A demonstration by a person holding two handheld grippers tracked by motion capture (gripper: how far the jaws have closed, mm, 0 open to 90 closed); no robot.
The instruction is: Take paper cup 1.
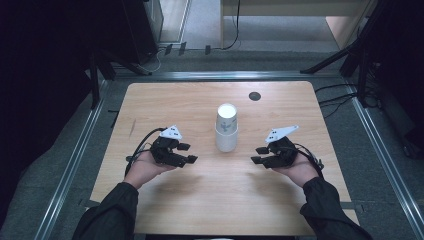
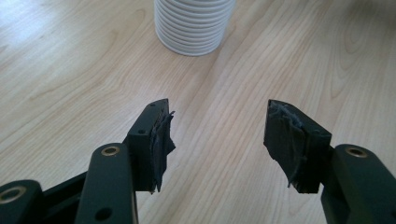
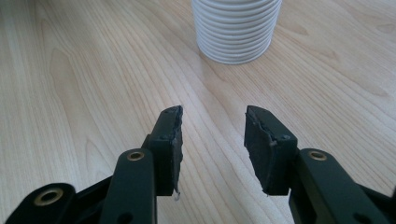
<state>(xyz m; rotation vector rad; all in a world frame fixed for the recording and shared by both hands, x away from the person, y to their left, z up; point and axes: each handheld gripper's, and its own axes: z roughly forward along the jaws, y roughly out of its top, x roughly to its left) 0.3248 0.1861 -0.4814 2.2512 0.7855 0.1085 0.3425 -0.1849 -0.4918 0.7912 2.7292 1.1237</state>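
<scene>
White ribbed stack of paper cups [image 1: 226, 128] stands upright mid-table [image 1: 150, 100], small mark on its side. Left gripper [image 1: 186, 153] and right gripper [image 1: 260, 154] flank it, apart from it, jaws parted and empty.

Quick headcount here: I'm seeing one wooden table [image 1: 200, 200], and one stack of white cups [image 1: 226, 127] is sitting on it. The rims are nesting too tightly for me to get an exact cup number, but it's clearly a good many. One round dark disc [image 1: 255, 96] is showing in the tabletop. Two grippers are lying in view, the left gripper [image 1: 187, 153] and the right gripper [image 1: 259, 155], each showing two black jaws, so four in total. Each one is carrying one grey plate, making two: [image 1: 171, 132] and [image 1: 281, 133]. Two hands are coming in, the left hand [image 1: 145, 167] and the right hand [image 1: 300, 170], with two dark sleeves.
</scene>
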